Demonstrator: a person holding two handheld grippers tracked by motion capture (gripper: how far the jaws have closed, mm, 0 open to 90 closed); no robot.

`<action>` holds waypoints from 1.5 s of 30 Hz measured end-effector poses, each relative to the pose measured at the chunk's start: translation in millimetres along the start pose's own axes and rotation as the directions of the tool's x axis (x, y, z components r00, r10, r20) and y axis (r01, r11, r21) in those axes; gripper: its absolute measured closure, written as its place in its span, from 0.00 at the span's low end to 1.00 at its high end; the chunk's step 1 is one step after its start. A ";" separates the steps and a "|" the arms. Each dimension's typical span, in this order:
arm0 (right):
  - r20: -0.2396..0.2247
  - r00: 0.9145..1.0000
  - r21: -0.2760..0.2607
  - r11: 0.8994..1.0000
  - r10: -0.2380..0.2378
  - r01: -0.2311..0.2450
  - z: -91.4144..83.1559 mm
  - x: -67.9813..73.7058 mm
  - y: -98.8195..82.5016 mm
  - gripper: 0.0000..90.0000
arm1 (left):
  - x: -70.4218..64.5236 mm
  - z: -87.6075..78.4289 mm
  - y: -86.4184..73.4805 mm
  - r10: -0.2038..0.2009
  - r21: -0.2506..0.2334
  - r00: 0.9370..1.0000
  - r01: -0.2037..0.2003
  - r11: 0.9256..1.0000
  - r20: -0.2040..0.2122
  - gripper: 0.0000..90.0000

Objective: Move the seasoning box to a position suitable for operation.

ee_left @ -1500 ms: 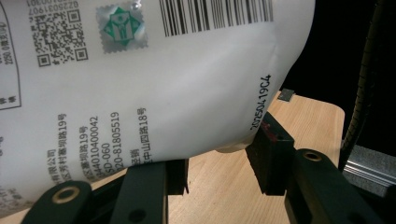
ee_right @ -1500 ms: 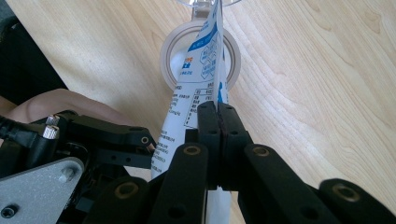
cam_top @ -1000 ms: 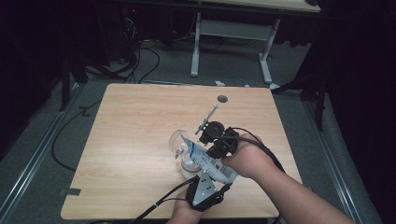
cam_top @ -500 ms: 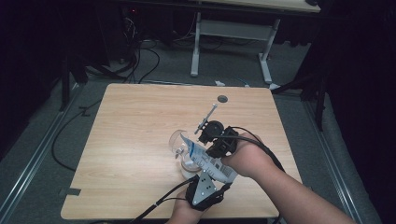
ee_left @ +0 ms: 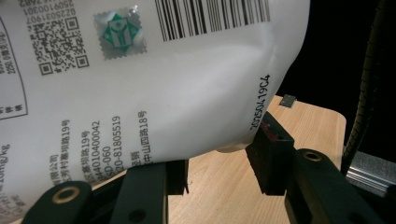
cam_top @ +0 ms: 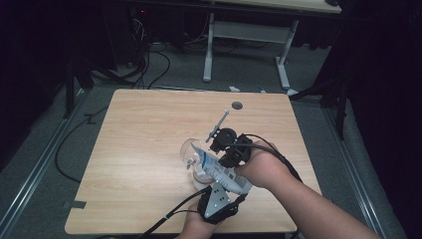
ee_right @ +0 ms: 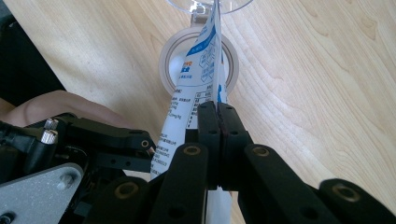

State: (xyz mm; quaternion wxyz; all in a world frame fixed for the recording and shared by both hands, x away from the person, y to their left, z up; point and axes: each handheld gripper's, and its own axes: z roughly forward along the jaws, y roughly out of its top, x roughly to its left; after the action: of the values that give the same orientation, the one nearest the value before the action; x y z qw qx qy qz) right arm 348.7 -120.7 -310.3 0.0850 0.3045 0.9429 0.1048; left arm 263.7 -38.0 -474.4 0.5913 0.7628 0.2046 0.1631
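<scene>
Where the wooden table (cam_top: pixel 149 149) meets the person's near edge, a white printed pouch (cam_top: pixel 221 169) is held tilted over a clear glass (cam_top: pixel 191 152), its upper end pointing toward the glass's mouth. What the pouch or the glass holds cannot be told. In the right gripper view the pouch (ee_right: pixel 198 79) runs edge-on toward the glass rim (ee_right: pixel 205 4), passing over a round white ring (ee_right: pixel 170 56) that lies flat on the table; whether the ring is a lid or a roll of tape cannot be told.

At the left of the high view, the left gripper (cam_top: pixel 216 201) comes up from the table's near edge, grey plate on top, cable trailing toward the bottom. In the left gripper view its jaws stand half apart around the pouch's lower bulge (ee_left: pixel 163 84); the right-hand pad touches the pouch's edge, while contact at the other pad is hidden, so a firm grip cannot be confirmed.

Farther right, the right gripper (cam_top: pixel 224 144) reaches in from the right, the hand (cam_top: pixel 261 169) behind it and the forearm running to the lower right corner. Its jaws are clenched flat on the pouch's thin seam (ee_right: pixel 217 105). A thin rod (cam_top: pixel 219 124) stands up at a slant from this gripper. Beyond it, a small dark disc (cam_top: pixel 237 105) lies near the far edge.
</scene>
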 end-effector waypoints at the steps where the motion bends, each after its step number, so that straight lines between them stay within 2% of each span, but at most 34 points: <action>1: 0.000 1.000 0.000 1.000 0.000 0.000 0.0 0.1 0.2 1.00 | 0.1 0.0 0.0 0.000 0.000 1.000 0.000 1.000 0.000 0.69; 45: 0.003 1.000 -0.014 1.000 -0.003 0.003 -3.8 0.4 0.6 1.00 | -1.1 -0.2 3.6 -0.008 -0.022 1.000 0.008 1.000 0.001 0.69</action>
State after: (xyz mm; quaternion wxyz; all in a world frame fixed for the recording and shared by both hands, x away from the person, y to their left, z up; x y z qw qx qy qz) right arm 347.9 -120.5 -306.5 0.0886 0.3028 0.9425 0.1108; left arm 263.0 -39.1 -470.8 0.6005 0.7555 0.2054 0.1626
